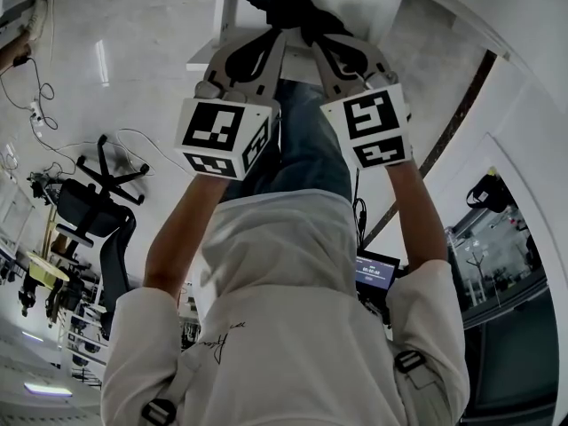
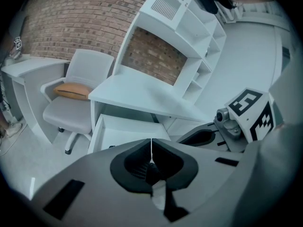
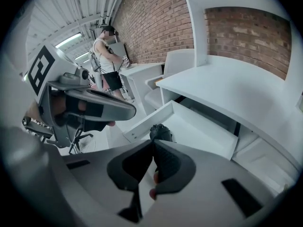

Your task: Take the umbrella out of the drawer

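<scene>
Obs: the left gripper [image 1: 277,35] is pointing down at the open drawer [image 2: 127,132] under the white desk [image 2: 137,91]. In the left gripper view its jaws are standing pressed together, with nothing clamped that I can make out.

The umbrella [image 1: 282,3], black and folded, appears to be lying in the drawer near its front edge. In the head view it is sitting just beyond both gripper tips.

The right gripper [image 3: 153,144] is likewise closed. Its tips are sitting just short of the umbrella's knobbed end [image 3: 161,131]; contact is not resolvable.

Judgement: the reach is ending and the grasp is not yet made. To do this step well, one gripper should be opening before it gets any closer. It should then be straddling the umbrella's body crosswise, closing firmly, and lifting straight up clear of the drawer rim.
</scene>
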{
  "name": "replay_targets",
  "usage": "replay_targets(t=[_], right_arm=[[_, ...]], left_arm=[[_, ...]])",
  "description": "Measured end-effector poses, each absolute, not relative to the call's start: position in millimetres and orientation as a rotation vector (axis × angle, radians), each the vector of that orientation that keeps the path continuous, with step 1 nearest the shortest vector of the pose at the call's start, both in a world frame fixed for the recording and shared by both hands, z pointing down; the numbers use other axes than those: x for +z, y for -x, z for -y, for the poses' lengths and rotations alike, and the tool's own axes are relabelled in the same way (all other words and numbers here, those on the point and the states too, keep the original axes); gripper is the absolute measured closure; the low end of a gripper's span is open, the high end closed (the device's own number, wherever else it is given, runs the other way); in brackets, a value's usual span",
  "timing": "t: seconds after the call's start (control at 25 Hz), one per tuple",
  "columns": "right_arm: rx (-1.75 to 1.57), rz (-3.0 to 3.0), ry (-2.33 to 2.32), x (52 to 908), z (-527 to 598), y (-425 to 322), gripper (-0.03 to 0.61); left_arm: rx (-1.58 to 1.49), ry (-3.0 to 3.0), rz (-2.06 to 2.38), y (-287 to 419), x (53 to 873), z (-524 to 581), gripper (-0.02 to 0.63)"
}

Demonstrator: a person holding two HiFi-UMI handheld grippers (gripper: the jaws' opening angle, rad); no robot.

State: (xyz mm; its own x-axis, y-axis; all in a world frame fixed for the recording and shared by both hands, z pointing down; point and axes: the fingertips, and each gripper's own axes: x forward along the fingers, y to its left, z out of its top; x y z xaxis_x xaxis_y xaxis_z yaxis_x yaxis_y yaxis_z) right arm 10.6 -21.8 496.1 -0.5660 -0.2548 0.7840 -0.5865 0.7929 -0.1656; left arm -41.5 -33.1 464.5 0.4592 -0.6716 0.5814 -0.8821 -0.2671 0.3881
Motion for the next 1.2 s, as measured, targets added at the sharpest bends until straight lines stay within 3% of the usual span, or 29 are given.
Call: replay_targets(t=[1.2], right_arm=[[0.510, 2.109, -0.489, 560.3, 41.4, -14.3, 0.543]], left_arm=[[0.472, -1.984, 1.302, 31.6, 502.4, 57.9, 0.595]])
